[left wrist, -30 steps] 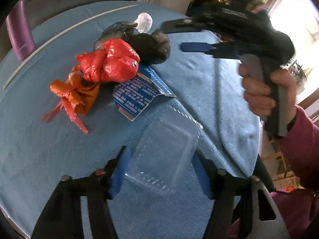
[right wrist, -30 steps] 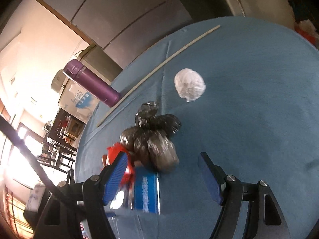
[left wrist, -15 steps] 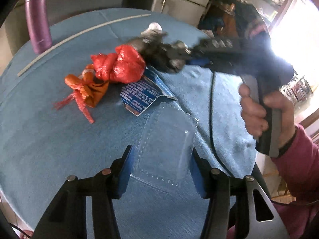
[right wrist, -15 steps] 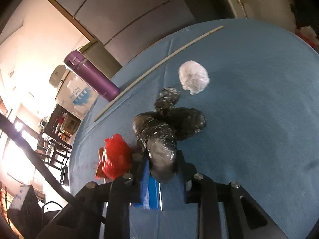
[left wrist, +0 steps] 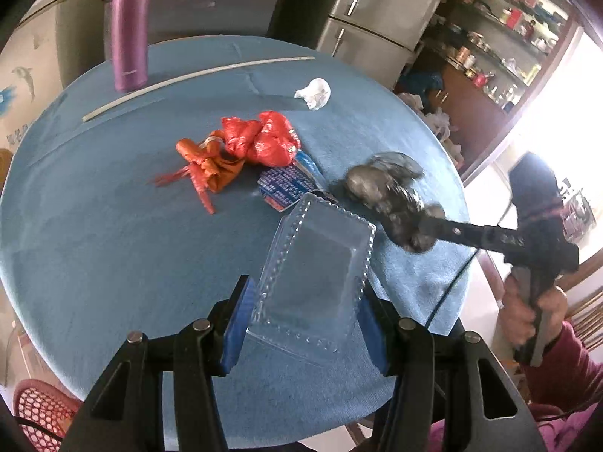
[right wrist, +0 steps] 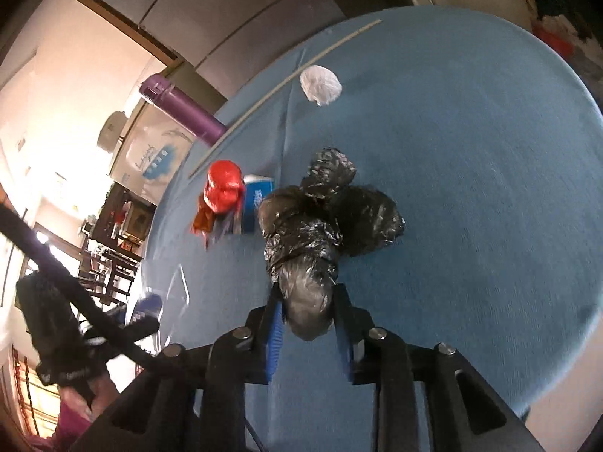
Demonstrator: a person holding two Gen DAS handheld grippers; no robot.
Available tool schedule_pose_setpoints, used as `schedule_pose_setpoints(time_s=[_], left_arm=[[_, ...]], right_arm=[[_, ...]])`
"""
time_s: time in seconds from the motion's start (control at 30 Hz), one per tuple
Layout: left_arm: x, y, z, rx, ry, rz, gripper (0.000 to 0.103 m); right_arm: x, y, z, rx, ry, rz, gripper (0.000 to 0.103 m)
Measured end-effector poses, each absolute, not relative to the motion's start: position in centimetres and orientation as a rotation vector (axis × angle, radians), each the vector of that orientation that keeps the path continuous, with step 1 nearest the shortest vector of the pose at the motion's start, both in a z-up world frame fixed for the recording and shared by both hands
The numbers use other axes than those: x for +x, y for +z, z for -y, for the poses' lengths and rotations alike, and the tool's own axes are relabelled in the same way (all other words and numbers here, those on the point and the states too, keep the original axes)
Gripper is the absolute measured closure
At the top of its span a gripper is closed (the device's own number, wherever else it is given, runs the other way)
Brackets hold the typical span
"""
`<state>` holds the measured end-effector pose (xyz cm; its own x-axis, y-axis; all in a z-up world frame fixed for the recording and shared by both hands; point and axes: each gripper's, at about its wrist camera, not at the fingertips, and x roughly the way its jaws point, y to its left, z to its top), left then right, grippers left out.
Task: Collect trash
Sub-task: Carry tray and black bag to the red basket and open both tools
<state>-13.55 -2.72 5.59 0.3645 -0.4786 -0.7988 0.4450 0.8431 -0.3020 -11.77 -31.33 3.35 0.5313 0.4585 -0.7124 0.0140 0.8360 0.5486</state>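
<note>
Gripping 1 black bag [right wrist: 320,233], 1 clear tray [left wrist: 316,267] (2 tongs).

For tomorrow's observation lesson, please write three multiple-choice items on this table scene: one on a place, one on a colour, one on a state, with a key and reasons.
1. Where does the purple bottle stand?
A. at the far edge of the table
B. inside the clear plastic tray
C. on the red bag

2. What colour is the crumpled bag in the right gripper?
A. white
B. black
C. orange

3. How is the clear plastic tray?
A. stacked on the bottle
B. filled with trash
C. between the jaws of the left gripper

Key: 1 A, it stands beyond the white strip. 2 B, the black bag is pinched between the jaws. 3 C, the blue pads flank its sides and it looks empty.
</note>
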Motion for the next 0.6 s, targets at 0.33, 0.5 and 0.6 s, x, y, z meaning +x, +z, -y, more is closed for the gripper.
schedule_pose_setpoints(time_s=[0.33, 0.5, 0.6], left_arm=[[-13.1, 5.9, 1.5, -0.093, -0.546, -1.034, 0.048], [-13.9, 6.6, 1.0, -0.098, -0.526, -1.028, 0.048], [-14.5, 7.1, 0.5, -0.113, -0.519, -1.018, 0.048]], right_arm=[[-11.7, 6.4, 32.6, 0.470, 0.215, -0.819, 0.023], [-8.8, 4.5, 30.4, 0.404, 0.210, -0.889, 0.030], [-8.0, 2.3, 28.8, 0.393, 0.248, -0.964, 0.055]])
